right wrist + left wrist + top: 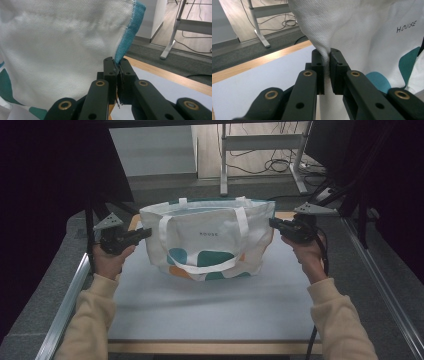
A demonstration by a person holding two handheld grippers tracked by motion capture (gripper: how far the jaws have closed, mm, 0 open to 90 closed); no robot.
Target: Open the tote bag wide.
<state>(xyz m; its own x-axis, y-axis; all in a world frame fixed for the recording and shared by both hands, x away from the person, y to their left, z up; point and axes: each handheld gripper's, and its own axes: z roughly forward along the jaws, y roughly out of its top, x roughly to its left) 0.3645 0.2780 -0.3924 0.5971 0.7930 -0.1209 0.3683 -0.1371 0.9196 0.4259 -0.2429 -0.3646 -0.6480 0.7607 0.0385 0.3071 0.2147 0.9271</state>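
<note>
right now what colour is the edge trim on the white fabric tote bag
Teal, on the white fabric tote bag; clearest in the right gripper view.

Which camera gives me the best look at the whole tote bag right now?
The high view: the tote bag stands whole on the table, both side edges pinched by the left gripper and right gripper. The left gripper view shows bunched white cloth and the printed word; the right gripper view shows its teal-lined side edge.

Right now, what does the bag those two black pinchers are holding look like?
Look at the pale grey mat on the table. In its far half stands a white cloth tote bag, pinched at each side by the left gripper and right gripper. It has teal and orange blobs, white handles and a small printed word.
</note>
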